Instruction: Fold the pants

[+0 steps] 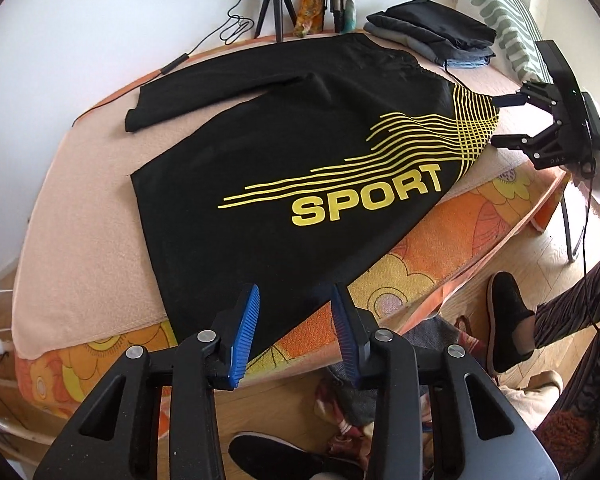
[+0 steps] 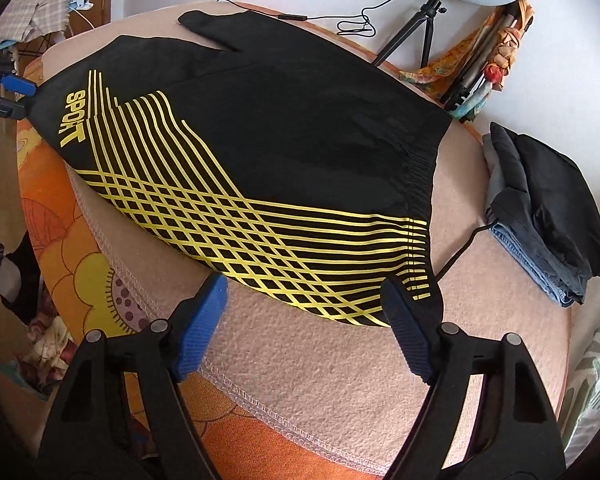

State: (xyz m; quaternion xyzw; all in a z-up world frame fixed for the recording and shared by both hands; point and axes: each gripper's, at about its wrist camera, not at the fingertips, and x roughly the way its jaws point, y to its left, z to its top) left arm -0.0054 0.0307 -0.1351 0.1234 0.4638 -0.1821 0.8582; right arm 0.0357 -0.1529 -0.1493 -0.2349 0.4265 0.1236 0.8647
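Your pants (image 1: 284,152) lie flat and unfolded along the surface's (image 1: 80,216) near edge, both claws, left claw (image 1: 296,300) and right claw (image 2: 304,300), open, gripping nothing yet.

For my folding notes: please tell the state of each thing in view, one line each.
pants: spread flat, not yet folded
left claw: open, at the hem of the pants leg
right claw: open, at the waistband corner
stack of clothes: folded, set aside
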